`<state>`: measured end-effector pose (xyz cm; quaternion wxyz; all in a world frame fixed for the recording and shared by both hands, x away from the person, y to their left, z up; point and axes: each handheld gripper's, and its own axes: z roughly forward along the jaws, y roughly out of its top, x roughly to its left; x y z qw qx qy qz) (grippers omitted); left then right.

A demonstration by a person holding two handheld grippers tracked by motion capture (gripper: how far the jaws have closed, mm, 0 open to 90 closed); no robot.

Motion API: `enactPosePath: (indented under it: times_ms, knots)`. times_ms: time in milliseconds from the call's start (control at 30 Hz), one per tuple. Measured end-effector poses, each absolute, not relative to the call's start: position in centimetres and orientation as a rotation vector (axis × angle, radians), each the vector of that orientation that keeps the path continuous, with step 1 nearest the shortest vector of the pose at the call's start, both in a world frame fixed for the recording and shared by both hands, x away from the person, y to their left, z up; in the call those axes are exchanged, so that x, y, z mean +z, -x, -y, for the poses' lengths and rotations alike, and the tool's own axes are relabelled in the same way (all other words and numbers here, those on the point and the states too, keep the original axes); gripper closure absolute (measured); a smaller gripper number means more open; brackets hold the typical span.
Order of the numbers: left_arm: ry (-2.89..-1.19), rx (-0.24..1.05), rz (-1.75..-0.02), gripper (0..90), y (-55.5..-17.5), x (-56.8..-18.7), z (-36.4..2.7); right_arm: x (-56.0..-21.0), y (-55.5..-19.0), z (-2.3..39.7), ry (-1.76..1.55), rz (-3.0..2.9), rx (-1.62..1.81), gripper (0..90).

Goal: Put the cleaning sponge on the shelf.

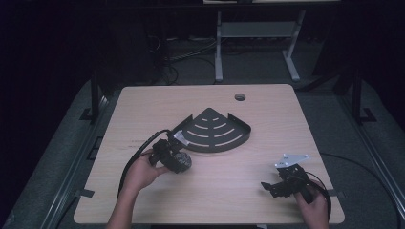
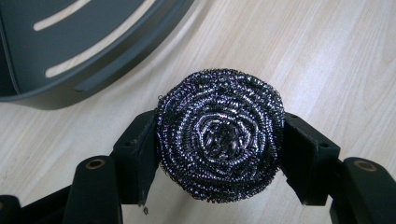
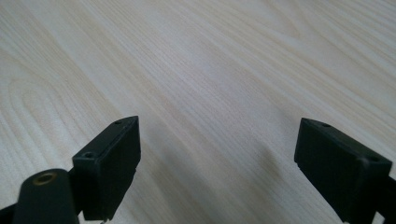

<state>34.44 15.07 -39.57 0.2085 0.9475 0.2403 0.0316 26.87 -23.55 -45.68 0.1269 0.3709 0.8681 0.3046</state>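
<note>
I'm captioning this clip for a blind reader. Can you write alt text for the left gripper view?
A round, dark steel-wool scouring pad is clamped between the two black jaws of the left gripper, just above a pale wooden table. Behind it at upper left lies the curved edge of a dark grey slotted corner shelf.
</note>
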Motion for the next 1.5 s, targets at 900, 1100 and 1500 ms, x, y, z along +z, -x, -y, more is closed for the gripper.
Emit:
enactPosePath:
  times_ms: [900, 1100, 1500]
  knots:
    - [-2.656, 0.087, -0.642, 34.1, -36.9, -37.4, -13.3, -45.7, -27.1, 23.5, -1.075, -2.537, 0.891, 14.1]
    - [-2.659, 0.085, -0.64, 34.1, -37.3, -37.2, -13.1, -45.6, -27.1, 23.5, -1.077, -2.532, 0.895, 14.0]
    - [-2.665, 0.095, -0.649, 34.1, -38.5, -36.3, -12.6, -45.7, -27.1, 23.4, -1.076, -2.539, 0.888, 14.0]
